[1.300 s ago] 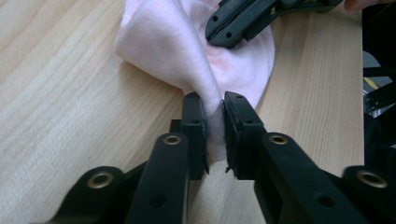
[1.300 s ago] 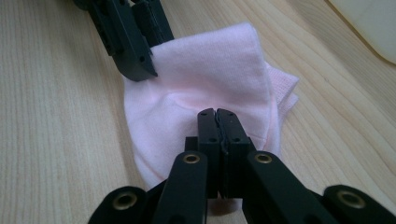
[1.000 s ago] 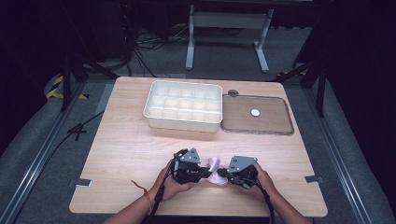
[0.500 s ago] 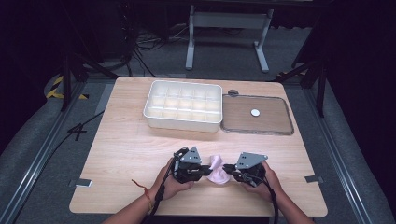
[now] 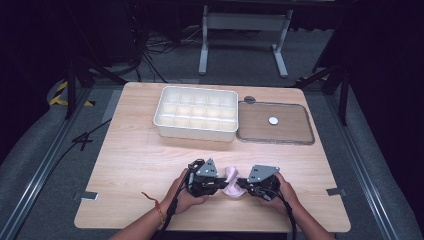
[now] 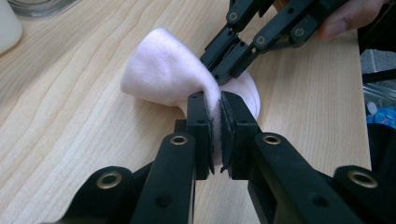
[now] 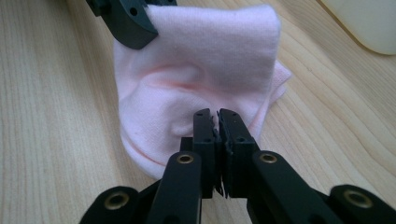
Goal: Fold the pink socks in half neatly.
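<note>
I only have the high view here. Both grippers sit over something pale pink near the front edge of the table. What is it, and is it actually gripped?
Observer: It is a soft pink sock, folded over on itself. The left gripper has its jaws pinched on a fold of the fabric.
Operator: And the right one?
Observer: The right gripper is shut on the sock's near edge, with fabric puckered around its tips.
Operator: Do the two grippers touch each other?
Observer: Not that I can tell; in the left gripper view the right gripper's tips bite the fabric just beyond the left jaws.
</note>
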